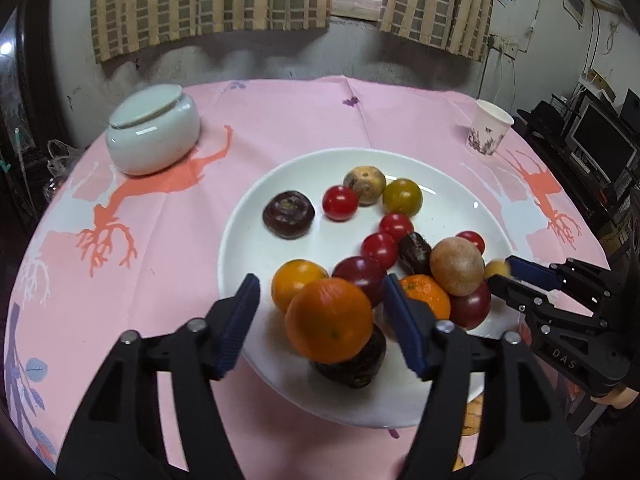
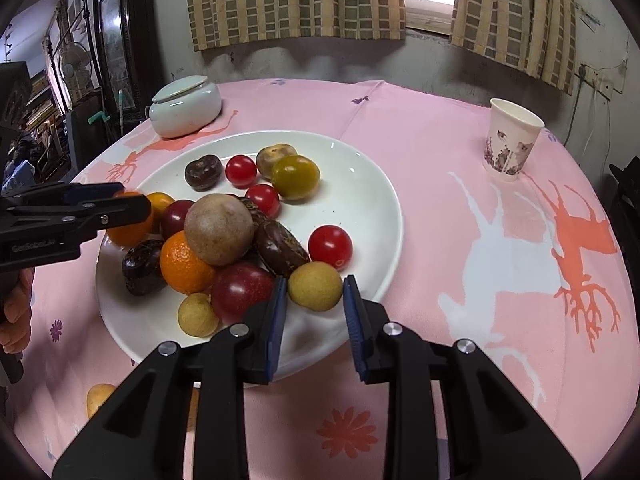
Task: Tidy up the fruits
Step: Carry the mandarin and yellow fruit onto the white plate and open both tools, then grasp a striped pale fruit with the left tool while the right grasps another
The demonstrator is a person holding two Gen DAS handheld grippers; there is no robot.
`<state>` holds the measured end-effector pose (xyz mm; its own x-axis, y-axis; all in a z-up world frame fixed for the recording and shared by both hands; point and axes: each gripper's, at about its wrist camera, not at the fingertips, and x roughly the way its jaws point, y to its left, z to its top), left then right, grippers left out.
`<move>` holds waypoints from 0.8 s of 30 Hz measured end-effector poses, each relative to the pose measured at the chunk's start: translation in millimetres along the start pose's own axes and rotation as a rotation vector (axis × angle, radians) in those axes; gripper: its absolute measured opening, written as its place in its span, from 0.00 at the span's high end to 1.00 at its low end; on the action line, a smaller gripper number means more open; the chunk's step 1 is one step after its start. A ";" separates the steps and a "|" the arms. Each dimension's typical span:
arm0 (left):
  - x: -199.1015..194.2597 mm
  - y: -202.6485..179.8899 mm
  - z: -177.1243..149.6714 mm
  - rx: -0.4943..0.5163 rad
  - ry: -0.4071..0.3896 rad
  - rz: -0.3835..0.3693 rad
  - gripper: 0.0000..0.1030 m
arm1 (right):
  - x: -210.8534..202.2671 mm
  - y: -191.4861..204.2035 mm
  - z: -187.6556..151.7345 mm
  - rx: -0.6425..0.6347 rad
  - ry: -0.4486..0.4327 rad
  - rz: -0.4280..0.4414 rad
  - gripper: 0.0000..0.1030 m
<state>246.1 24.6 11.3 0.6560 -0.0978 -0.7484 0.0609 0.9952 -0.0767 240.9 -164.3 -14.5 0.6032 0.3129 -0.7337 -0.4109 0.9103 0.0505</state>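
A white plate of fruit is seen on a bench covered by a pink cloth.

The left tongs are held over the plate's near edge. Their jaws stand released, with an orange between them; a clear gap is seen on the left side, and on the right the pad lies close to the peel, though contact cannot be told. The orange appears slightly blurred and is seen above a dark fruit.

The right tongs are clenched on a small yellow fruit, which is gripped by both blue pads above the plate's near rim.

On the plate are seen red tomatoes, a green tomato, a large brown fruit, a second orange and dark plums.

A lidded white jar is set at the far left of the bench, well apart from the plate, and a paper cup stands upright at the far right. A hand is partly seen behind the left tongs.
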 end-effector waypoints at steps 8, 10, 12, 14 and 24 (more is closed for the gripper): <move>-30.2 -5.7 -9.1 0.034 -0.019 0.001 0.35 | -29.8 3.8 -7.7 0.013 -0.011 0.039 0.71; -40.8 -6.4 -16.7 0.034 -0.025 0.001 0.35 | -41.2 8.7 -14.2 -0.001 -0.012 0.038 0.71; -53.8 -7.7 -27.4 0.033 -0.036 -0.004 0.33 | -51.6 12.3 -20.8 -0.004 -0.011 0.045 0.71; -64.1 -9.1 -38.8 0.030 -0.038 -0.007 0.31 | -61.2 15.5 -27.7 -0.005 -0.012 0.040 0.69; -88.7 -27.1 -101.4 0.008 0.011 -0.054 0.29 | -101.9 30.3 -61.9 -0.002 -0.045 0.050 0.41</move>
<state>110.0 5.8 12.9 0.6432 -0.1513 -0.7506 0.1017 0.9885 -0.1122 124.6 -185.4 19.8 0.6121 0.3697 -0.6991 -0.4426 0.8927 0.0845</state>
